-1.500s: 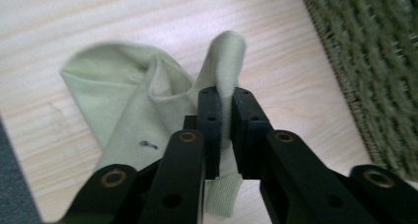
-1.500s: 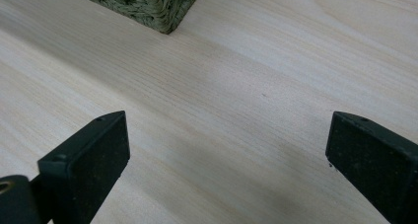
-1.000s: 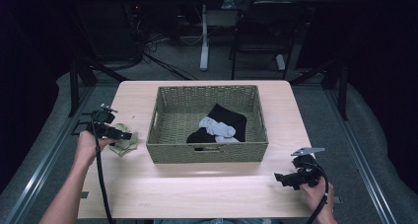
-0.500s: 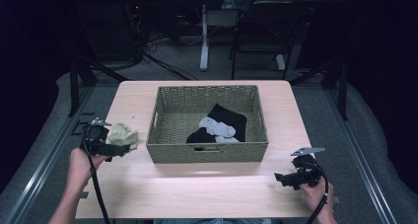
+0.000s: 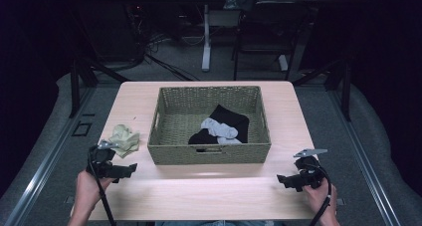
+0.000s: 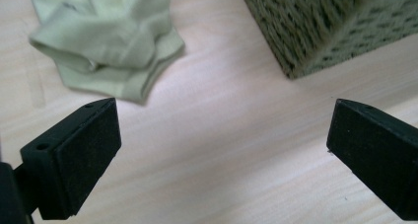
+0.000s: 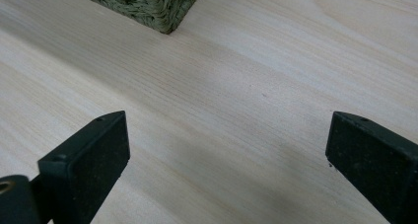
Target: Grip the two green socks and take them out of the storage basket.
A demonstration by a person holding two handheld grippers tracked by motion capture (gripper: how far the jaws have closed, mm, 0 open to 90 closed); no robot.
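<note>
A crumpled pale green cloth (image 5: 124, 139) (image 6: 108, 41) lies on the wooden table (image 5: 209, 191), left of the woven basket (image 5: 209, 154). My left gripper (image 5: 127, 169) (image 6: 224, 120) hovers just in front of the cloth. Its jaws have just been opening and now stand wide apart with only bare table between them. Inside the basket lie a black sock (image 5: 231, 119) and a light grey sock (image 5: 219, 130). Near the table's front right corner my right gripper (image 5: 283, 180) (image 7: 226, 130) is open with nothing in it.
A basket corner (image 6: 325, 26) (image 7: 148, 2) appears ahead of each gripper. Bare tabletop runs along the front between the two hands. Dark chair and desk legs stand on the floor beyond the table.
My left gripper has let go of the green cloth and drawn back toward the front edge, leaving the cloth on the table. The right hand has stayed put.
</note>
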